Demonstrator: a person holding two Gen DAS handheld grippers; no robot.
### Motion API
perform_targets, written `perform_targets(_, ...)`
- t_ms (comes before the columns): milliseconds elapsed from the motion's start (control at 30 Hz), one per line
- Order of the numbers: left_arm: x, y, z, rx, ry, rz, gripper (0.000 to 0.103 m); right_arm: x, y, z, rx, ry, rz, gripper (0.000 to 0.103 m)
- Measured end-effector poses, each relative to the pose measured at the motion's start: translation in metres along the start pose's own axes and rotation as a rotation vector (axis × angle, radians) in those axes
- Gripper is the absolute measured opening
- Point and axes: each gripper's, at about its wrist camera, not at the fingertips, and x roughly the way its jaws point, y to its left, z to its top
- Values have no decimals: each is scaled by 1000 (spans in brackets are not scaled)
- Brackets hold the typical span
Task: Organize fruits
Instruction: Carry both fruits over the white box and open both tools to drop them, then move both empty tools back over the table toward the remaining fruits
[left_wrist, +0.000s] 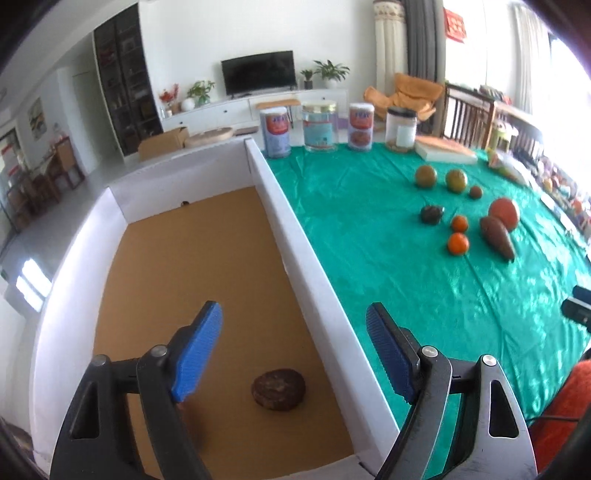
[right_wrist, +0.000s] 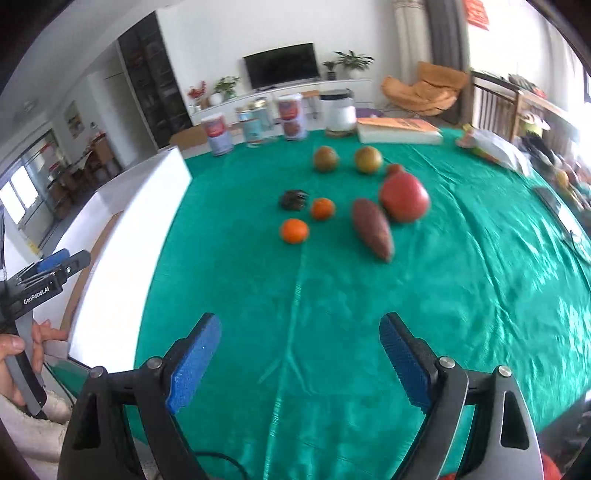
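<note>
Box (left_wrist: 325, 295) stands at the left edge of the table, white walls and brown floor, and one dark flat round fruit (left_wrist: 279, 388) already lies on the floor in its near part, close to the wall beside the cloth. The left gripper (left_wrist: 293, 354) hangs over this near part with its blue pads wide apart and nothing between them; the dark fruit is below it, not touched.

On the green cloth (right_wrist: 332, 314), toward the middle of the table, the other fruits wait. From the left in the right wrist view: a dark lumpy piece (right_wrist: 293, 199), then two small oranges (right_wrist: 294, 230) one behind the other, then a long brown sweet potato (right_wrist: 371, 228), then a big red fruit (right_wrist: 404, 196) just beside it, perhaps touching. Behind them, nearer the far edge, are two greenish-brown round fruits (right_wrist: 326, 158) and one small dark one, which is blurred.

The right gripper (right_wrist: 299, 363) is over the near part of the cloth, well apart from the fruits, jaws also wide and empty.

I think the oranges are light and a little soft, easy to take across the middle with a gentle squeeze. The sweet potato looks hard and heavier; better to grip across its thick middle, not at the pointed end. The red fruit seems heavy, smooth and wide, so it may slip or fill the whole opening. The dark piece could be soft and easy to crush.
</note>
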Motion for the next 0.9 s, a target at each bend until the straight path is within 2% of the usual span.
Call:
perform_targets(67,-8,-4,-6,39,-26,29,82,-2,-20,-6,42,-16,-16,88)
perform_targets(133,-13,1,-11,35,-22,39,82,-2,-29,-12,58,-33,-28,88)
perform_targets(267,-21,15,-21,11,-1,19,85,-3,-27,-20,40,-42,-46,88)
perform_targets(433,-28,18,-29,30,5,25,89,-2,-25,-23,33,-63,-48,88)
perform_targets(533,-31,17,-30,14,-4,62,89,1,-31,-24,61,-59,-44,88)
perform_targets(600,-47,15,-27,-13,-85,116,88,-2,-34,-24,77,-74,-44,88)
perform_targets(667,-74,10,-21,-43,-218,133,88,-10,-35,-25,84,-109,-51,88)
perform_targets(733,-100,1,-16,-77,-337,90,92,-21,-34,-25,78,-147,-71,88)
perform_targets(800,-118,-12,-12,-98,-410,-1,95,-33,-30,-23,35,-184,-133,88)
perform_targets(900,-123,-40,-9,-101,-412,-149,95,-46,-26,-21,-29,-234,-241,95)
